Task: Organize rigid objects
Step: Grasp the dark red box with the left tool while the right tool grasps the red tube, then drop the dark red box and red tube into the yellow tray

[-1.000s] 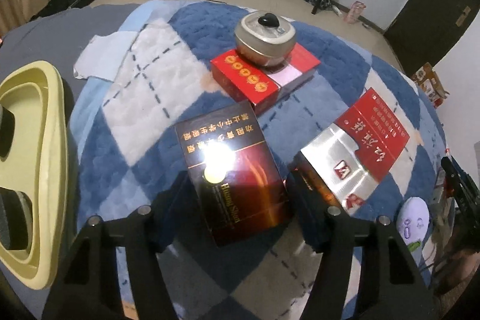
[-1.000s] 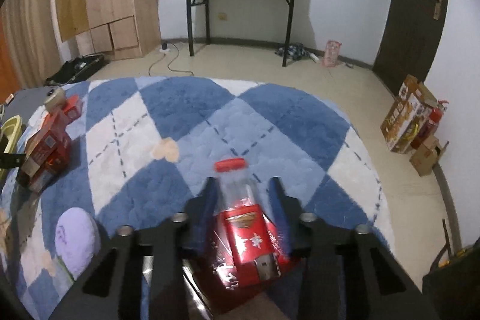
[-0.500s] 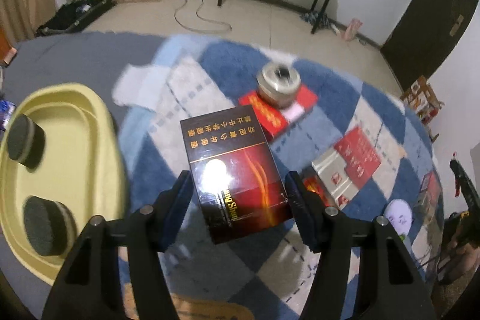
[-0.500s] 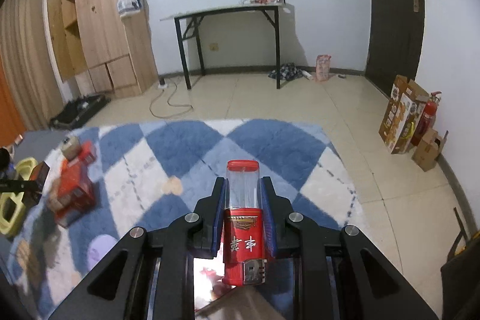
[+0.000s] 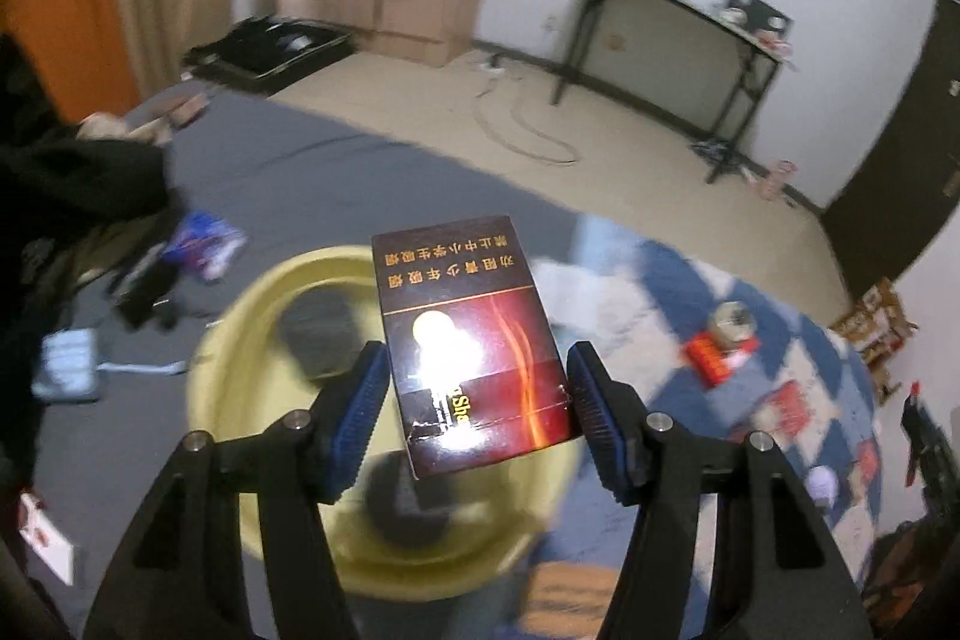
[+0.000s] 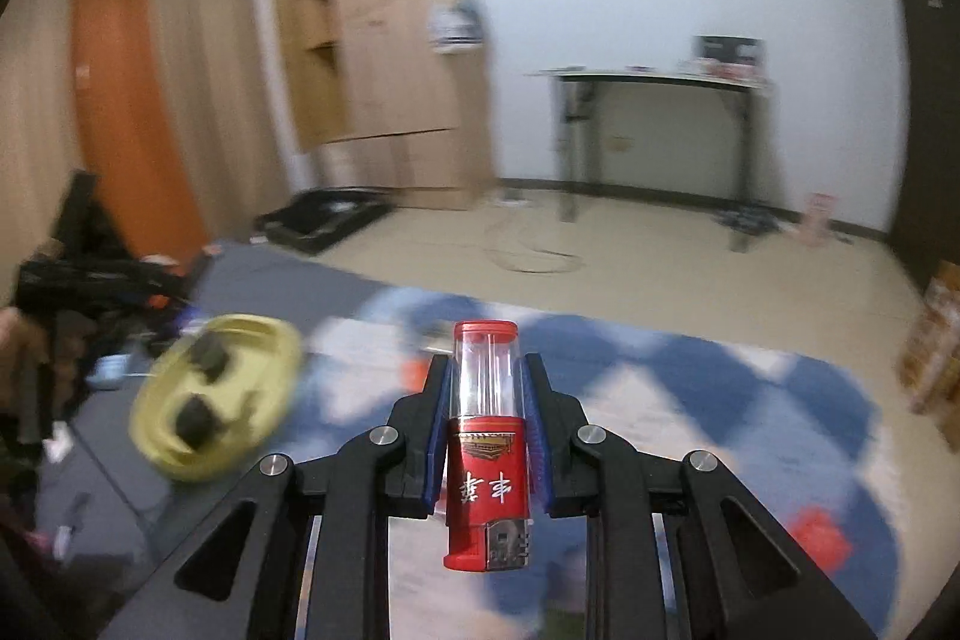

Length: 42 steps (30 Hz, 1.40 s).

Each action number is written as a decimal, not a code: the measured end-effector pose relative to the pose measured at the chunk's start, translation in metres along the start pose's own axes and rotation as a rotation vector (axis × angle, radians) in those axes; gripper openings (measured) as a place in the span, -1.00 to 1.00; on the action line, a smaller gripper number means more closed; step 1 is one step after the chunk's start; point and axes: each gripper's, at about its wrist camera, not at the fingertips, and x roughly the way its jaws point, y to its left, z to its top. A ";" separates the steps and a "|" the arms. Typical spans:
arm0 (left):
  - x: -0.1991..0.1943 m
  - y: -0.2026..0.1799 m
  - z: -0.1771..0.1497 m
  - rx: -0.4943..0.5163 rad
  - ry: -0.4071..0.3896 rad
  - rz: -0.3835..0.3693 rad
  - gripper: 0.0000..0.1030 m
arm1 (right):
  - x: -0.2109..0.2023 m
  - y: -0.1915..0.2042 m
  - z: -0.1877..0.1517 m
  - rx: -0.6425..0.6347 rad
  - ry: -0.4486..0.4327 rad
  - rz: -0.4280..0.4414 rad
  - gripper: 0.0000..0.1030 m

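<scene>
My left gripper (image 5: 477,388) is shut on a dark maroon cigarette box (image 5: 468,340) with gold lettering and holds it in the air above a yellow oval basin (image 5: 240,340) that has dark round objects (image 5: 315,334) inside. My right gripper (image 6: 486,400) is shut on a red lighter (image 6: 487,460) with a clear top, held upright in the air. The yellow basin (image 6: 264,352) shows to its lower left, with dark objects (image 6: 207,355) in it.
A blue and white checked rug (image 5: 750,316) holds a round tin on a red box (image 5: 720,340) and a red and silver box (image 5: 786,400). Clutter lies on the grey mat (image 5: 288,172) at left. A black desk (image 6: 654,82) and wooden cabinets (image 6: 396,40) stand behind.
Both grippers have lifted their objects off the rug and swung left. The cigarette box now hangs over the yellow basin; the lighter has moved toward it.
</scene>
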 end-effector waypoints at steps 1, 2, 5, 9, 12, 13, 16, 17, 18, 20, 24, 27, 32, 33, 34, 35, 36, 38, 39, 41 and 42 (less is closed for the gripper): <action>0.002 0.017 -0.004 -0.003 0.008 0.028 0.21 | 0.007 0.018 0.003 -0.013 0.004 0.034 -0.58; 0.005 0.028 -0.008 -0.006 0.021 0.041 0.21 | 0.015 0.032 0.007 -0.025 0.012 0.062 -0.58; 0.026 0.063 -0.017 -0.029 0.076 0.046 0.21 | 0.047 0.092 0.005 -0.086 0.059 0.150 -0.58; 0.052 0.080 -0.008 -0.023 0.106 0.049 0.20 | 0.091 0.171 -0.016 -0.191 0.157 0.246 -0.58; 0.073 0.082 0.006 -0.003 0.122 0.034 0.20 | 0.121 0.203 -0.034 -0.234 0.226 0.278 -0.58; 0.079 0.080 0.012 0.011 0.124 0.029 0.20 | 0.132 0.212 -0.041 -0.247 0.254 0.284 -0.58; 0.095 0.083 0.022 0.028 0.127 0.024 0.20 | 0.154 0.232 -0.056 -0.300 0.307 0.287 -0.58; 0.101 0.085 0.024 0.027 0.133 0.024 0.20 | 0.158 0.236 -0.060 -0.305 0.319 0.295 -0.58; 0.110 0.088 0.025 0.026 0.148 0.033 0.20 | 0.164 0.240 -0.062 -0.314 0.326 0.295 -0.58; 0.118 0.090 0.023 0.026 0.160 0.019 0.21 | 0.173 0.247 -0.069 -0.354 0.343 0.274 -0.58; 0.126 0.093 0.017 0.015 0.168 0.002 0.27 | 0.177 0.254 -0.068 -0.385 0.324 0.270 -0.57; 0.129 0.097 0.013 -0.012 0.169 0.009 0.76 | 0.181 0.265 -0.065 -0.395 0.309 0.257 -0.45; 0.101 0.094 0.018 -0.025 0.080 -0.020 1.00 | 0.167 0.269 -0.062 -0.336 0.267 0.248 0.66; 0.090 0.090 0.021 -0.024 0.059 -0.023 1.00 | 0.164 0.269 -0.062 -0.324 0.252 0.242 0.84; 0.083 0.086 0.023 -0.022 0.049 -0.026 1.00 | 0.155 0.263 -0.058 -0.294 0.220 0.222 0.93; 0.076 0.081 0.026 -0.022 0.041 -0.032 1.00 | 0.151 0.262 -0.056 -0.272 0.205 0.209 0.99; 0.069 0.074 0.029 -0.022 0.035 -0.040 1.00 | 0.141 0.253 -0.055 -0.227 0.187 0.188 0.99; 0.053 0.055 0.033 -0.008 0.024 -0.055 1.00 | 0.125 0.238 -0.045 -0.159 0.178 0.163 0.99; 0.041 0.039 0.034 0.011 0.008 -0.080 1.00 | 0.112 0.228 -0.041 -0.120 0.169 0.152 0.99; 0.025 0.013 0.035 0.034 -0.011 -0.125 1.00 | 0.086 0.205 -0.034 -0.075 0.138 0.115 0.99; 0.018 0.000 0.035 0.036 -0.013 -0.144 1.00 | 0.066 0.197 -0.030 -0.062 0.118 0.090 0.99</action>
